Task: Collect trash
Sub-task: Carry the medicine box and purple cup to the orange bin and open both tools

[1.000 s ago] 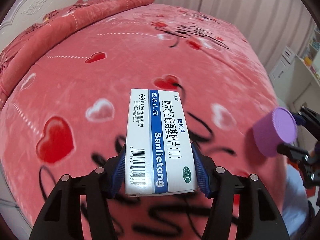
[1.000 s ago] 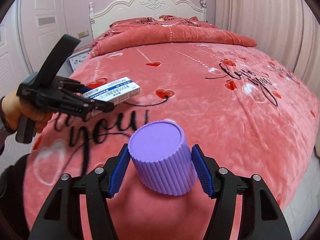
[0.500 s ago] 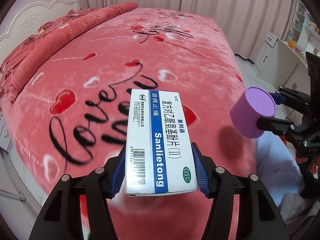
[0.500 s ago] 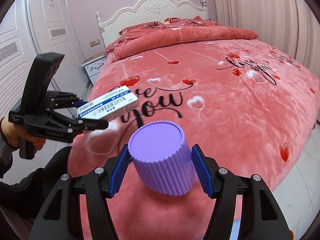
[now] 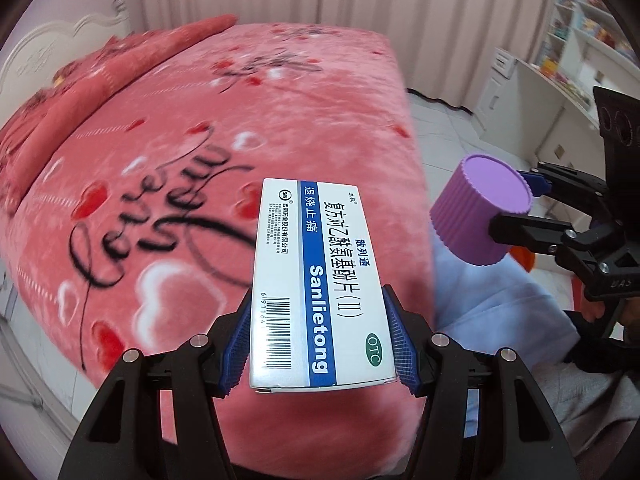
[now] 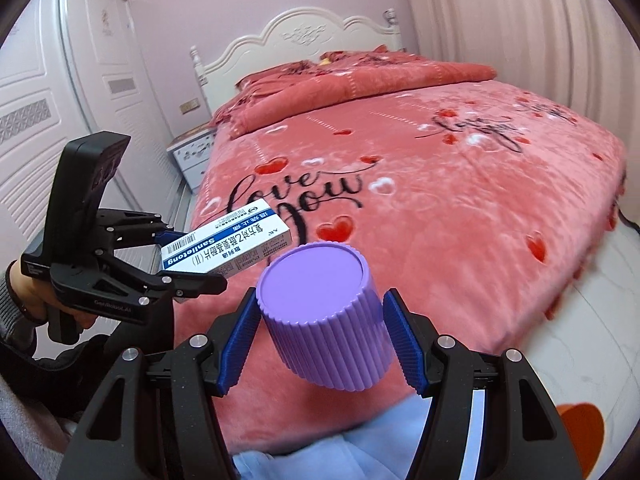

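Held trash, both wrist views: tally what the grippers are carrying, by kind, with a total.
Medicine box, white and blue, in the left gripper: 1
Purple ribbed cup, upside down, in the right gripper: 1
Total: 2

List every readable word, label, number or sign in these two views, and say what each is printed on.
"Sanlietong", "OTC", "(II)": medicine box clamped in the left gripper.
"散列通", "退烧止痛", "复方对乙酰氨基酚片": same box.
Barcode digits "69116...": same box; the rest are cut off, the small company line is unreadable.
"love you": bedspread.
"GenRobot.AI": left gripper's body, in the right wrist view.
Purple ribbed cup, in the right gripper: no text.
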Demonstrator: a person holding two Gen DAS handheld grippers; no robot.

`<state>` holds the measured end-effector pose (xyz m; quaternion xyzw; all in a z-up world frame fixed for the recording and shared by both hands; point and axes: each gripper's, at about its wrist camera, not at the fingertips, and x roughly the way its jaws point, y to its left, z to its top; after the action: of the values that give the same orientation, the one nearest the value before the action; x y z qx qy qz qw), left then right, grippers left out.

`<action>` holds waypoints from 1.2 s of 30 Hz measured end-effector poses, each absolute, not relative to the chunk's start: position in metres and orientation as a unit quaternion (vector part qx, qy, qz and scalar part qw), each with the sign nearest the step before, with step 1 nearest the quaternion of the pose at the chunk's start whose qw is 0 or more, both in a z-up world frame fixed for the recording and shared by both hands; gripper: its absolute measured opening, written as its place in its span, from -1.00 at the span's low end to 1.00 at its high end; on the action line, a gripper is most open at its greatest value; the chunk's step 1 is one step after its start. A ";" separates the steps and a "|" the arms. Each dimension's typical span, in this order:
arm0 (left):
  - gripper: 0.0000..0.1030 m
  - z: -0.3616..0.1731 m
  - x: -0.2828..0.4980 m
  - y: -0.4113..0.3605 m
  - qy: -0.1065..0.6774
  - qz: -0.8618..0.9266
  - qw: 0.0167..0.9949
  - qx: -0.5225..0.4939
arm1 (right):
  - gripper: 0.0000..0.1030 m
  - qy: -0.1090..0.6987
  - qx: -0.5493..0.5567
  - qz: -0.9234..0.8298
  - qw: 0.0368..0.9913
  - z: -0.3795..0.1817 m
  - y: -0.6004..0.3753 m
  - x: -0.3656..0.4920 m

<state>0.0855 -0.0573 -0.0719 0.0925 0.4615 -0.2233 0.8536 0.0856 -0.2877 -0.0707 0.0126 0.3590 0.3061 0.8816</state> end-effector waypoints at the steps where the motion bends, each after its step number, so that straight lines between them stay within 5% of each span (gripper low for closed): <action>1: 0.19 -0.070 0.086 -0.066 0.459 -0.230 0.852 0.097 | 0.21 0.357 0.016 0.300 0.884 -0.070 -0.294 0.084; 20: 0.19 -0.074 0.109 -0.301 0.417 -0.425 0.774 0.215 | 0.21 0.344 0.117 0.064 0.930 -0.084 -0.527 0.033; 36: 0.19 -0.117 0.117 -0.431 0.435 -0.498 0.701 0.266 | 0.21 0.389 0.174 -0.052 0.903 -0.167 -0.645 0.020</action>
<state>0.1166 -0.4309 -0.1170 0.2661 0.4353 -0.4978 0.7014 0.0204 -0.6445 -0.1670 0.1738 0.3891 -0.0520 0.9032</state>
